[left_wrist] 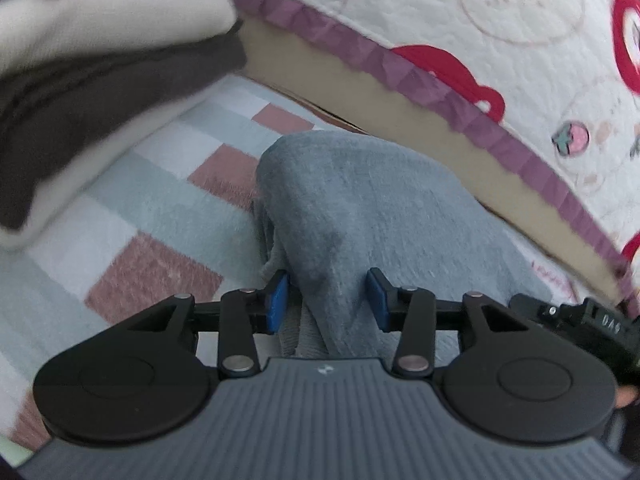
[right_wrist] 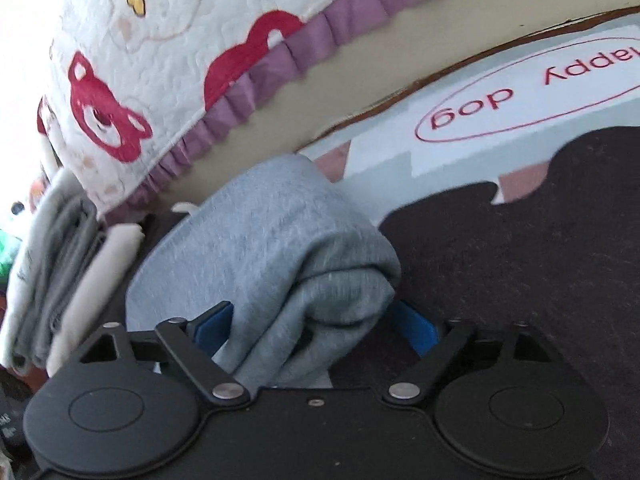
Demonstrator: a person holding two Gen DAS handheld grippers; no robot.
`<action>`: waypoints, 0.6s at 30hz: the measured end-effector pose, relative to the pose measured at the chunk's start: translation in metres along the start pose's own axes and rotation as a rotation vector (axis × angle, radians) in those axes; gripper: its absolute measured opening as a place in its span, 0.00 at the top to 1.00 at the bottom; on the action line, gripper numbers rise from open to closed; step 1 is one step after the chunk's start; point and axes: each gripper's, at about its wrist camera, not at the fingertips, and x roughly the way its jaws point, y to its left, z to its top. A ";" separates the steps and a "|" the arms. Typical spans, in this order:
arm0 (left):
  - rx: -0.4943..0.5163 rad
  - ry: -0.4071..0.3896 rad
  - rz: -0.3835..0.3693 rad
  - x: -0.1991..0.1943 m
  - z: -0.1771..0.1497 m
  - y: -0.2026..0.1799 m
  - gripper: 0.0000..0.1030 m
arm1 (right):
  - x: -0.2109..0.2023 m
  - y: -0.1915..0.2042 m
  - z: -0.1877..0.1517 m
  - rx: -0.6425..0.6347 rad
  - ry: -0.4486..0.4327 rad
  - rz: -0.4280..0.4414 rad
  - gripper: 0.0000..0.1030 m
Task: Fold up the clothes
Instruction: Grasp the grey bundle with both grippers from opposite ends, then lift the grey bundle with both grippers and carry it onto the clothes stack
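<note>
Grey garment folded on the checked rug beside the bed

The left gripper (left_wrist: 327, 300) stood part-open astride the grey garment (left_wrist: 360, 216), its pads apparently clear; the right gripper (right_wrist: 316, 320) gaped wide around the bundle's rolled end. Folded clothes (left_wrist: 80, 80) sat at ten o'clock, the quilt (left_wrist: 480, 20) at one.

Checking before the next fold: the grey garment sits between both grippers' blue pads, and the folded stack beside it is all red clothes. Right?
Not quite. The grey garment does sit between the pads of the left gripper and right gripper, but the folded stack is grey and white, with a dark layer, not red. Both wrist views show it.
</note>
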 end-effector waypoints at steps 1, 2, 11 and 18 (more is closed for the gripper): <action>-0.019 0.004 -0.007 0.001 0.000 0.003 0.56 | 0.005 -0.001 0.002 0.010 -0.011 0.015 0.10; -0.028 0.003 -0.011 0.002 0.000 0.005 0.55 | 0.011 -0.002 0.003 0.020 -0.022 0.029 0.09; -0.034 -0.011 -0.058 0.003 -0.005 0.008 0.67 | 0.000 0.088 0.012 -0.365 -0.095 0.077 0.51; 0.020 -0.074 -0.093 -0.023 -0.005 -0.009 0.74 | -0.036 0.197 0.014 -0.767 -0.134 0.112 0.53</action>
